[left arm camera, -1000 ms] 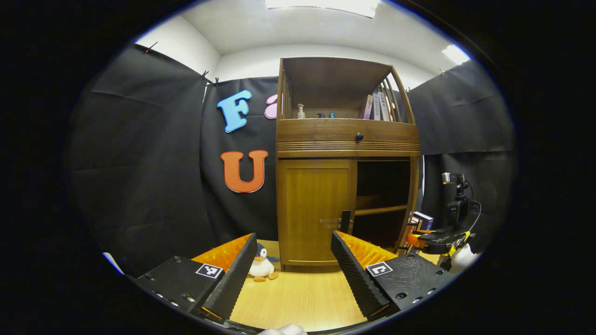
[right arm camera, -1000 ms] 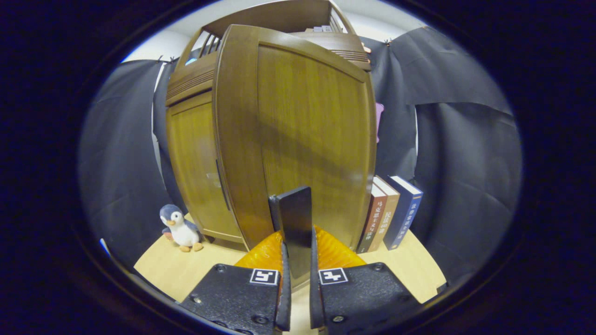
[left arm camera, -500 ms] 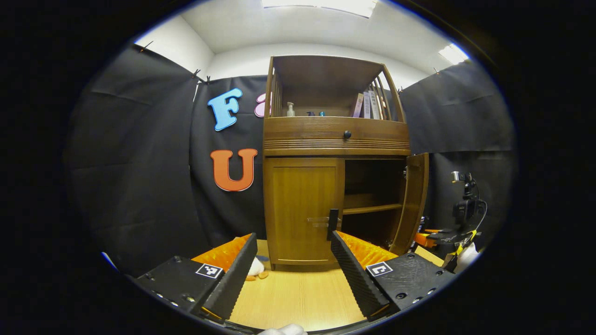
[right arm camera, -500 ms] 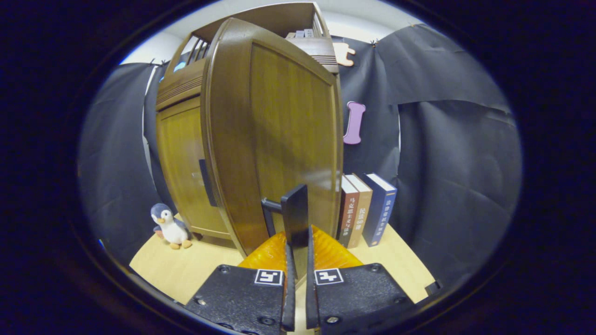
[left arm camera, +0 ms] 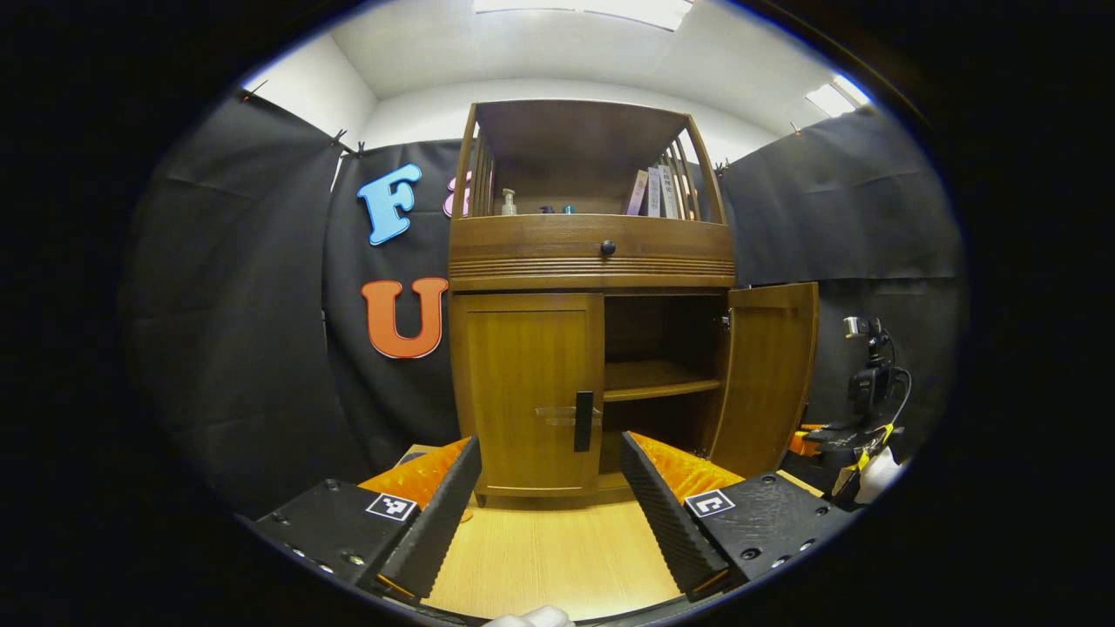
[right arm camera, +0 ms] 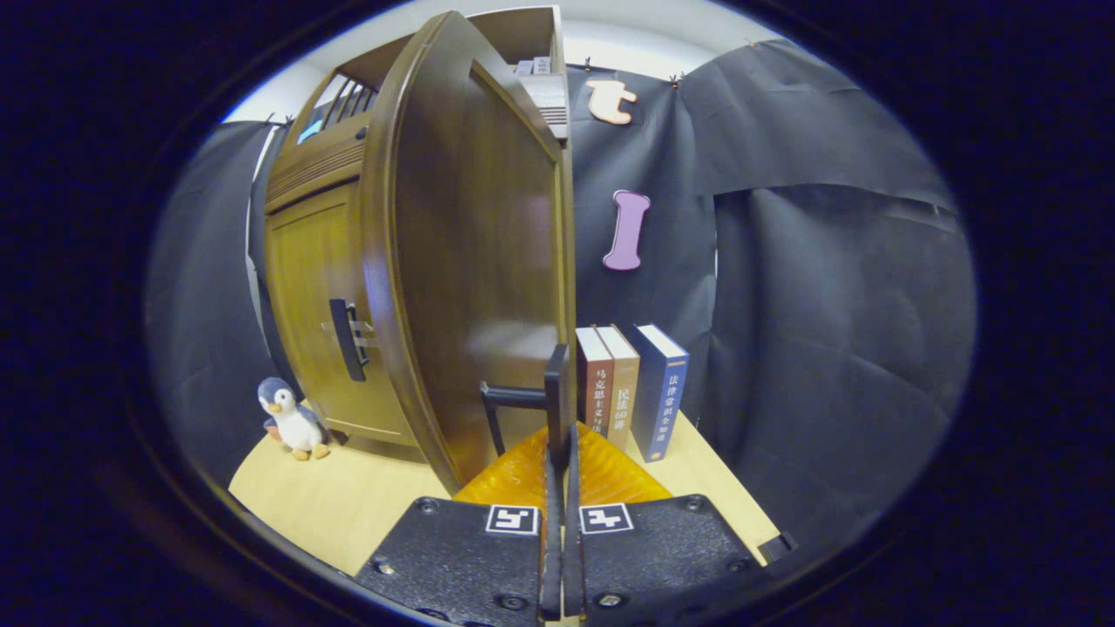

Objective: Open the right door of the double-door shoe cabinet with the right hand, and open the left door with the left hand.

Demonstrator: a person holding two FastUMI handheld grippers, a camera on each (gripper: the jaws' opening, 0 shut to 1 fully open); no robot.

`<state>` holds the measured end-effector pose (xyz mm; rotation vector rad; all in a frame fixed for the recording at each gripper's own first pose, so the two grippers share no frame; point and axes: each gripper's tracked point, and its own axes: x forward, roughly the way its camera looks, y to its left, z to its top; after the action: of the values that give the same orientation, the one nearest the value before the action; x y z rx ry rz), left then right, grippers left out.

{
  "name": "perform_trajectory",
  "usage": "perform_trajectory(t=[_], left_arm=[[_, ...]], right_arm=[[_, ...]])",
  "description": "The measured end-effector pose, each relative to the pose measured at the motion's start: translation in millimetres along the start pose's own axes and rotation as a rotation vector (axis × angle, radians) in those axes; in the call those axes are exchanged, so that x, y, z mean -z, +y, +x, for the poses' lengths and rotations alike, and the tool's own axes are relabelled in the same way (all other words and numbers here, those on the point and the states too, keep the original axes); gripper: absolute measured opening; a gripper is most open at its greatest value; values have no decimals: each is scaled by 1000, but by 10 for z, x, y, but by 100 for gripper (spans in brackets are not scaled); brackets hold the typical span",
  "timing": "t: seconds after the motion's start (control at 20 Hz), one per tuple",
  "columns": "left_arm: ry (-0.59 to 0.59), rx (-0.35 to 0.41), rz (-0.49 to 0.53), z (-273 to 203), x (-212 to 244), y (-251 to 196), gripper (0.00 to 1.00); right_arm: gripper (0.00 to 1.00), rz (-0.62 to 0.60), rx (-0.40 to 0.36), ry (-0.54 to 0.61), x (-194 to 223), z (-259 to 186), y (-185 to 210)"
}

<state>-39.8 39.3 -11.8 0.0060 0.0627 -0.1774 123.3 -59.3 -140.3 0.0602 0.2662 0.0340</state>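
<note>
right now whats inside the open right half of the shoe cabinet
Behind the swung-out right door, the compartment shows one bare wooden shelf. Its back is in shadow; the left door covers the rest.

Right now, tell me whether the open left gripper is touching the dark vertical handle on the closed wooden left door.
Apart. The left gripper view shows the left gripper open, short of the closed left door's handle, with bare floor between.

Colours and finishes
Shoe cabinet [left arm camera: 592,261] brown woodgrain, black door handle [left arm camera: 583,421]; bench [right arm camera: 340,505] pale wood; penguin toy [right arm camera: 290,420] apparently grey-white; books [right arm camera: 629,387] maroon, tan, navy.
</note>
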Motion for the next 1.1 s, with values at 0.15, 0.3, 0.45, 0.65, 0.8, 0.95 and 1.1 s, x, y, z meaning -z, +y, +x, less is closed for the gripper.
perform_trajectory(t=[0.15, 0.3, 0.45, 0.65, 0.8, 0.95, 1.1], left_arm=[[-3, 10, 0, 130, -41, -101, 96], [0, 8, 4, 162, -31, -137, 96], [9, -3, 9, 133, 6, -298, 96], [14, -32, 9, 197, 6, -456, 96], [18, -64, 4, 212, 18, -585, 96], [26, -90, -2, 219, 23, -727, 96], [21, -108, 3, 196, 21, -794, 96]], right_arm=[[4, 15, -16, 9, -3, 18, -140], [4, 14, -49, 14, -4, 34, -289], [4, 8, -88, 18, -25, 53, -441], [4, -14, -151, 29, -46, 95, -598], [4, -21, -205, 39, -69, 137, -717], [4, -25, -259, 60, -88, 144, -760], [4, -17, -282, 68, -100, 143, -760]])
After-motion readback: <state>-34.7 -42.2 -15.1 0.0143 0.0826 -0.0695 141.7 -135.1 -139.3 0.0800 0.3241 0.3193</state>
